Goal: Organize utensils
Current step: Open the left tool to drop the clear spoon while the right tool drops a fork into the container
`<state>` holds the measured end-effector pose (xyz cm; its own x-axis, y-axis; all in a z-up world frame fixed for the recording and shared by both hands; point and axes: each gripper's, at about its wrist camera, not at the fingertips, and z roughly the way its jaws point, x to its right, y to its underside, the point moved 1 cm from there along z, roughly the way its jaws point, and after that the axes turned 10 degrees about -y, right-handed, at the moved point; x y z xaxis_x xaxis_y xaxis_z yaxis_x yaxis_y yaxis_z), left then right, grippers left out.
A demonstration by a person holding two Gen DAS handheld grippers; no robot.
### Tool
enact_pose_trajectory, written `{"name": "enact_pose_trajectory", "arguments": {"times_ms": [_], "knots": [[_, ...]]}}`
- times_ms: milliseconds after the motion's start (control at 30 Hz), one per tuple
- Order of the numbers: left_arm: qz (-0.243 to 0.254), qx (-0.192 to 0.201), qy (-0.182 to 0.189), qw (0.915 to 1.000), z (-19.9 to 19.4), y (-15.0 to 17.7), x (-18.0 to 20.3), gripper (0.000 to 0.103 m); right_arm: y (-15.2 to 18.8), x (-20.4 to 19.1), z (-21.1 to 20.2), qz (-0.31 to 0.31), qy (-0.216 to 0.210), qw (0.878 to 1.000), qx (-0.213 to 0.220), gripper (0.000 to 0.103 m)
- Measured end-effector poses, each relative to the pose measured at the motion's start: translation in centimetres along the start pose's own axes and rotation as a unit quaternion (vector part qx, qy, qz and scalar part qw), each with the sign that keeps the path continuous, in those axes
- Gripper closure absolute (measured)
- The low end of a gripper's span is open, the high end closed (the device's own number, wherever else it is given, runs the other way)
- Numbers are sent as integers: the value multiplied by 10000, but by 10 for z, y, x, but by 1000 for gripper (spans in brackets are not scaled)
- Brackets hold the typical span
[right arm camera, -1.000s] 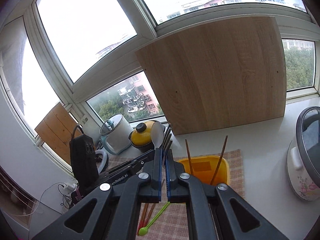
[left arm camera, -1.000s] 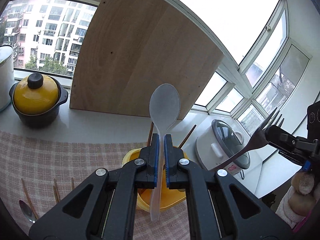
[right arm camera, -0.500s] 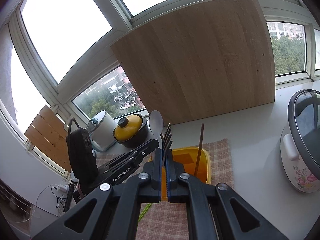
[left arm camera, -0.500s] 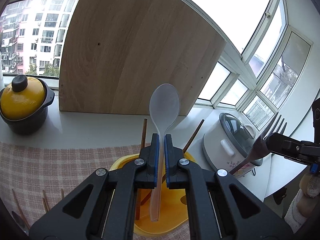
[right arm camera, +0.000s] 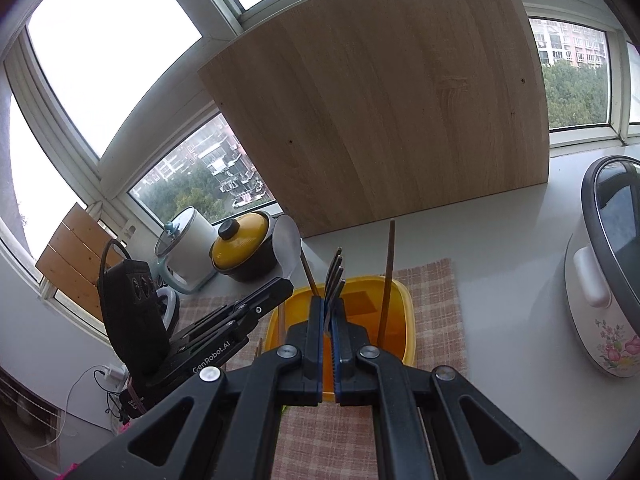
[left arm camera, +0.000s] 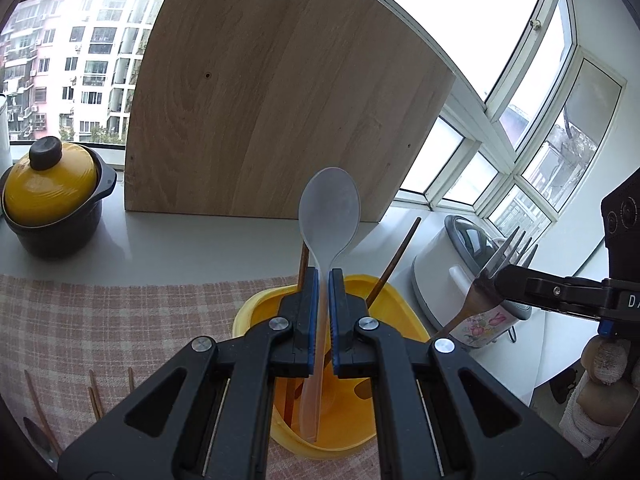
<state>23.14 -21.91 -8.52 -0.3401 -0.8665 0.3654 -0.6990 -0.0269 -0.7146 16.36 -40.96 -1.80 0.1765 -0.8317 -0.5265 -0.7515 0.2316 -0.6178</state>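
Observation:
My left gripper (left arm camera: 323, 280) is shut on a translucent white plastic spoon (left arm camera: 329, 216), bowl up, its handle end hanging inside the yellow container (left arm camera: 394, 304) just above the floor. Brown chopsticks (left arm camera: 394, 260) lean in that container. My right gripper (right arm camera: 329, 308) is shut on a dark metal fork (right arm camera: 334, 272), tines up, right over the same yellow container (right arm camera: 404, 320). In the left wrist view the right gripper (left arm camera: 500, 276) holds the fork (left arm camera: 502, 256) at the right. In the right wrist view the left gripper (right arm camera: 286, 286) and its spoon (right arm camera: 287, 244) stand at the container's left edge.
A checked cloth (left arm camera: 100, 320) lies under the container, with loose chopsticks (left arm camera: 94, 396) on it at the left. A yellow-lidded black pot (left arm camera: 50, 200), a large wooden board (left arm camera: 280, 100) and a flowered rice cooker (right arm camera: 608, 272) stand around it on the sill.
Both grippers have moved closer to the yellow container. The spoon's handle has dropped deeper into it, and the fork has come over its near side.

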Motion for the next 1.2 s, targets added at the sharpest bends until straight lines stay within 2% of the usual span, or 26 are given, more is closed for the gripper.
{"name": "enact_pose_trajectory", "arguments": {"times_ms": [400, 667, 967, 1100, 1200], "knots": [[-46, -139, 12, 9999, 4, 7, -4, 100, 4, 8, 17, 83, 11, 9998, -166, 103], [165, -336, -94, 9993, -1, 18, -1, 100, 10, 15, 33, 106, 127, 9991, -385, 103], [122, -483, -102, 9987, -7, 24, -5, 100, 18, 31, 49, 209, 349, 9974, -592, 102], [130, -467, -113, 9988, -10, 25, -5, 100, 19, 31, 48, 167, 417, 9975, -549, 96], [167, -528, -137, 9984, -13, 27, -4, 99, 18, 29, 44, 118, 454, 9978, -476, 73]]}}
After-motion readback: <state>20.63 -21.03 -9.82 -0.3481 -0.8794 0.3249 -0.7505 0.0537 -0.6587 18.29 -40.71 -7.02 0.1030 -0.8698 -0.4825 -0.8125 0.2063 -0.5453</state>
